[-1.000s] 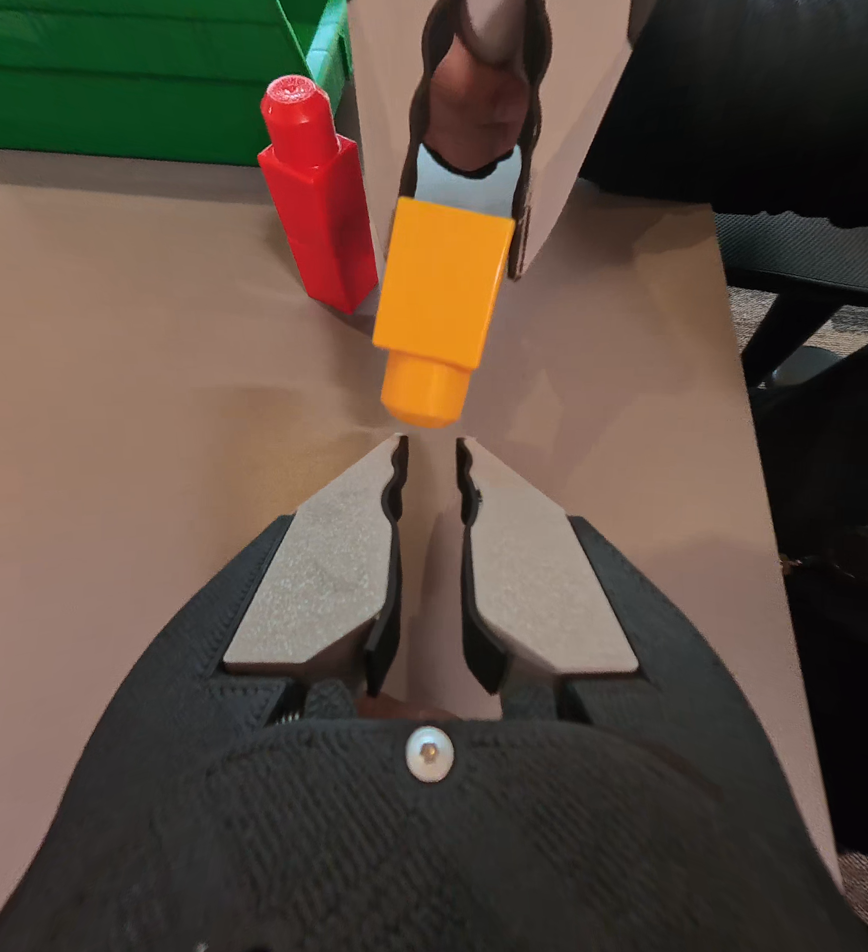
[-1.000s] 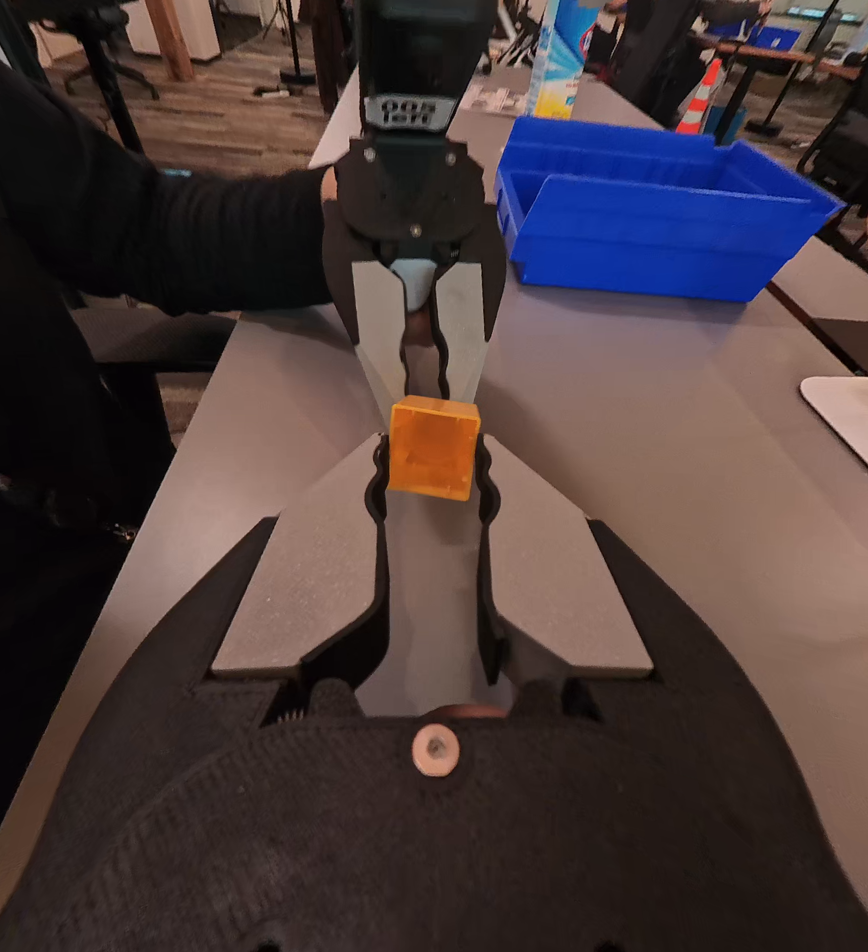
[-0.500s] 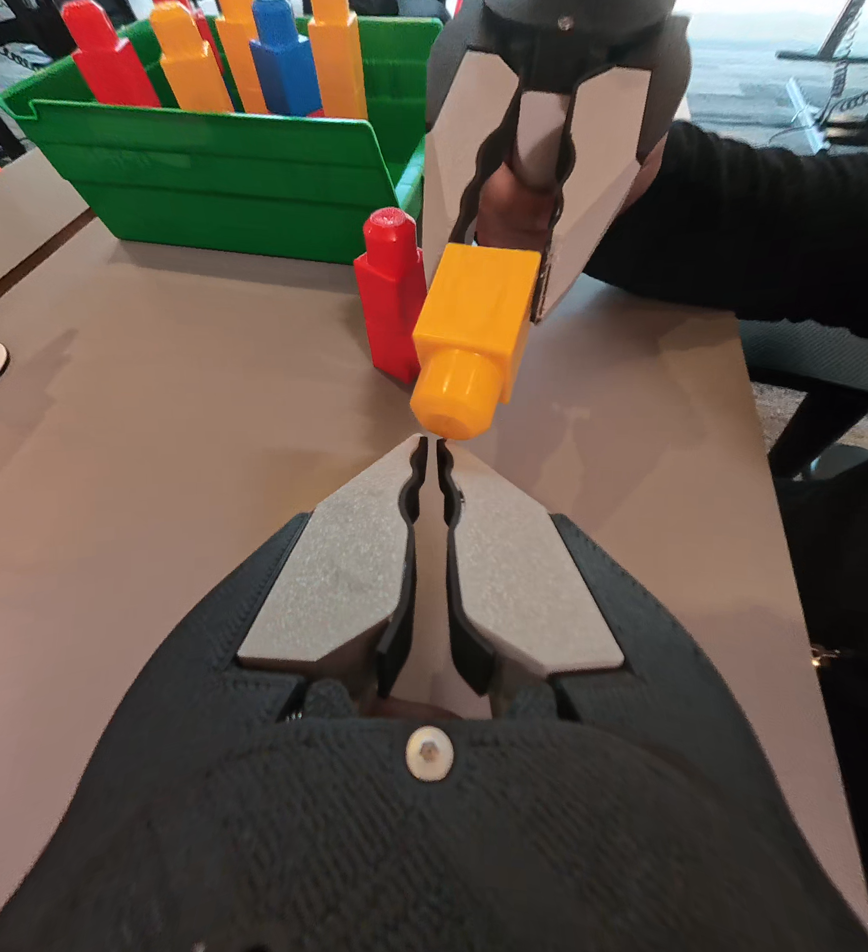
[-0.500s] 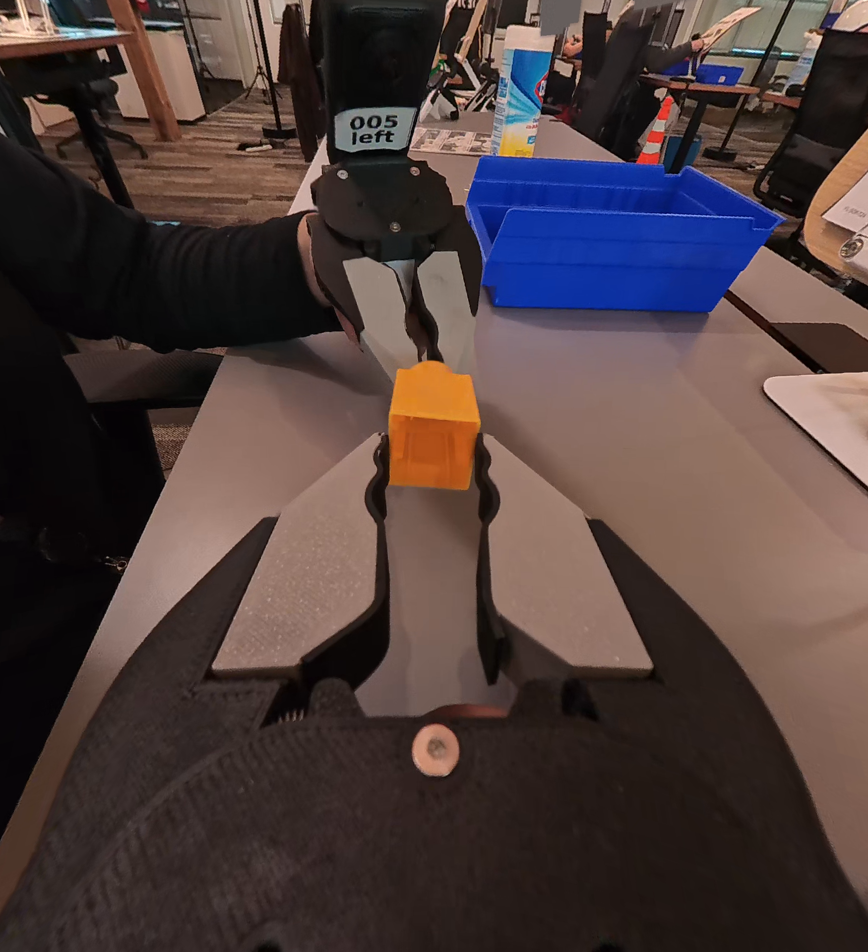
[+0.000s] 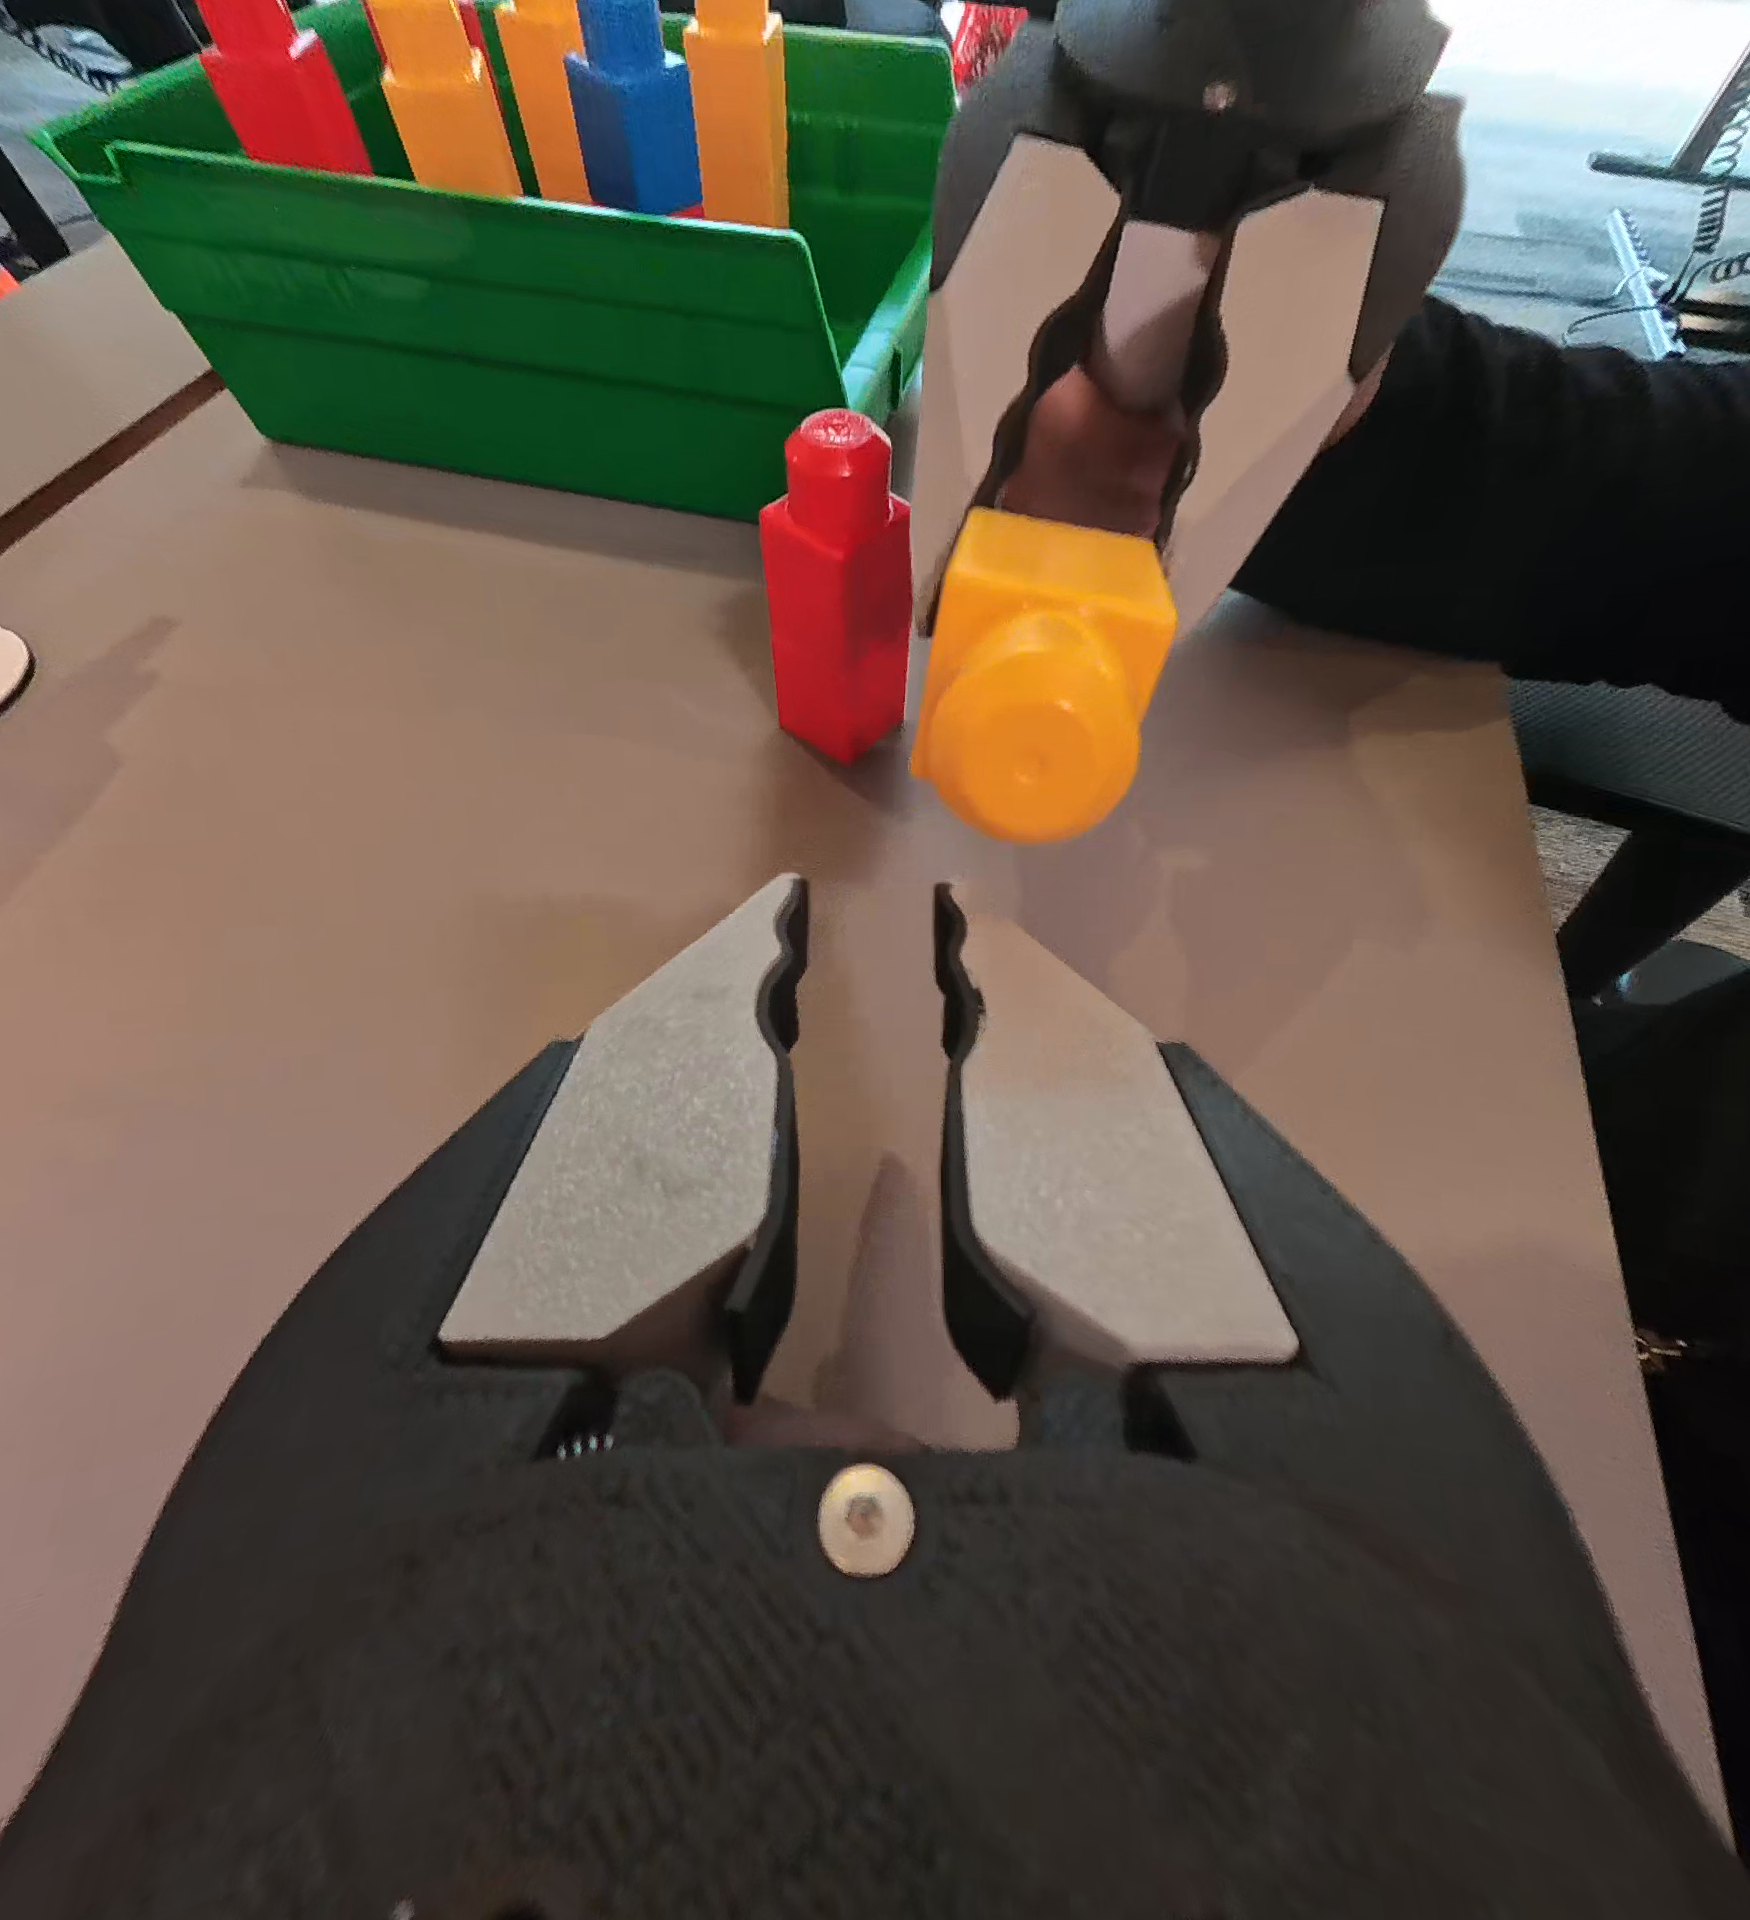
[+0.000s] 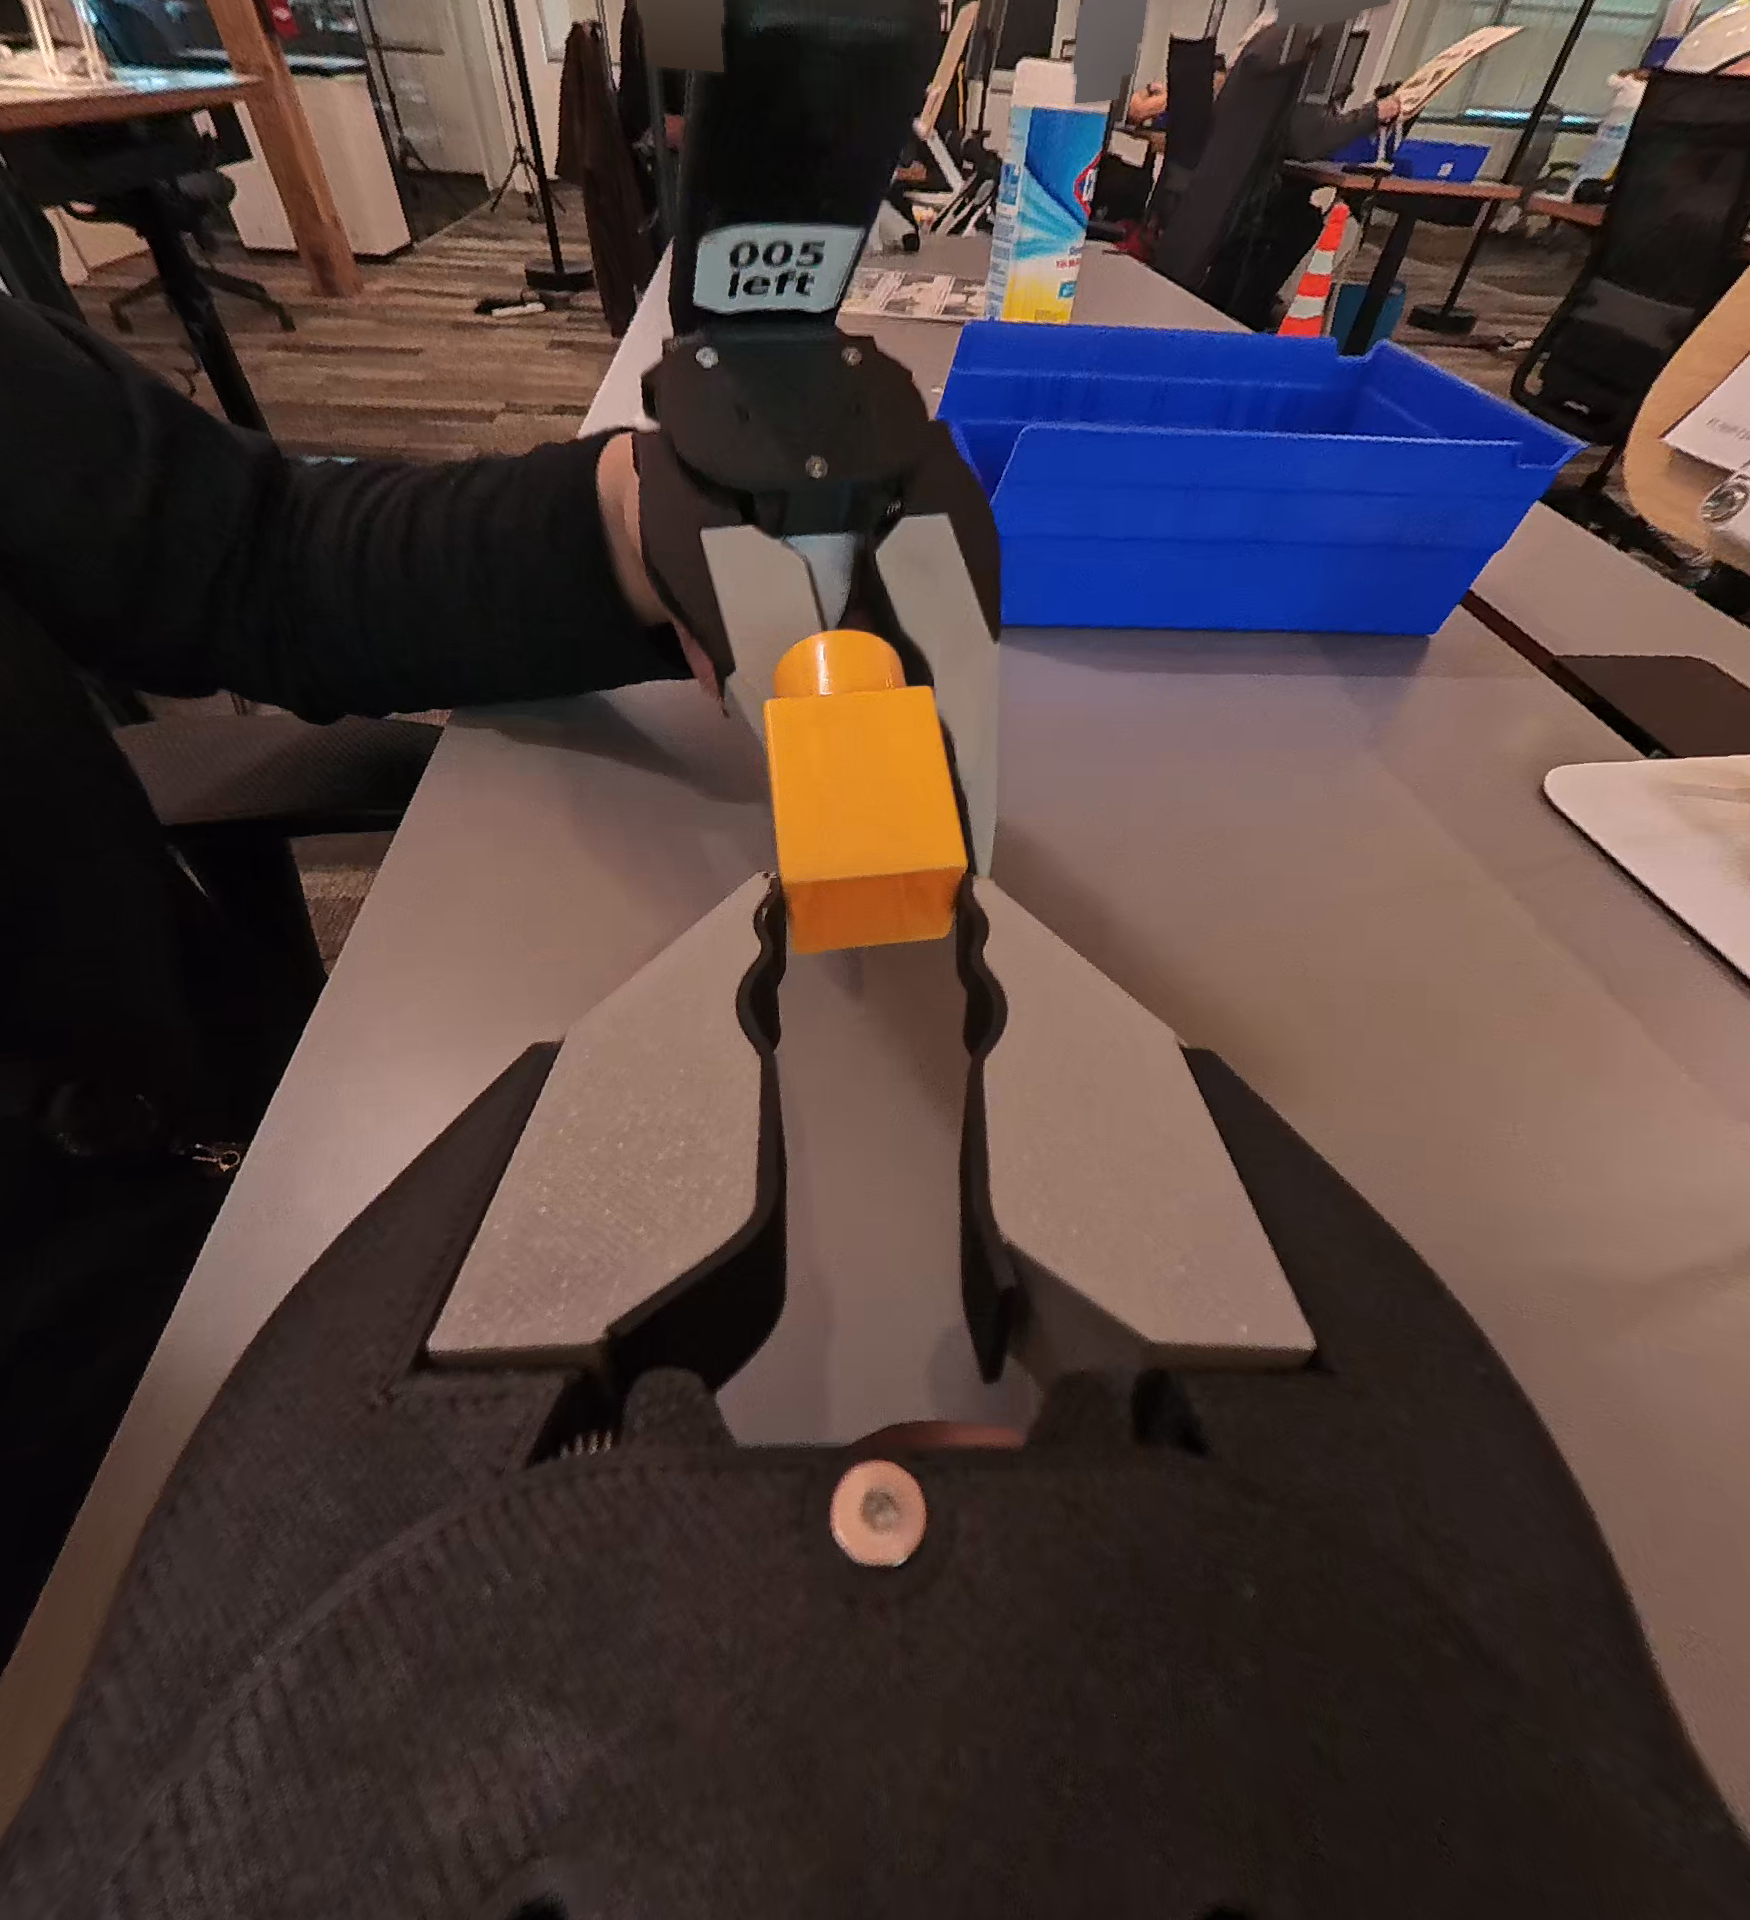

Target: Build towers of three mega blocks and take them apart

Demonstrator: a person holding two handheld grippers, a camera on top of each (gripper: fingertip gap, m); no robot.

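Note:
My right gripper (image 6: 871,914) is shut on an orange block (image 6: 860,821). It holds the block by its hollow end, above the table, with the stud pointing away from me. In the left wrist view the same orange block (image 5: 1042,686) hangs from the right gripper (image 5: 1058,566), stud towards my left gripper (image 5: 871,894). The left gripper is open and empty, a short way in front of the stud. It shows in the right wrist view (image 6: 829,634) behind the block. A red block (image 5: 835,613) stands upright on the table just left of the orange one.
A green bin (image 5: 497,301) with several upright red, orange and blue blocks stands at the back left. A blue bin (image 6: 1235,488) stands on the grey table (image 6: 1266,883) behind the left gripper. A white pad (image 6: 1702,862) lies at the right edge. The left gripper's tips are roughly 5 cm from the right gripper's.
My left gripper shut on air in front of the stud, then opened again and drew back. The right gripper tilted the orange block more level, stud towards the left gripper.

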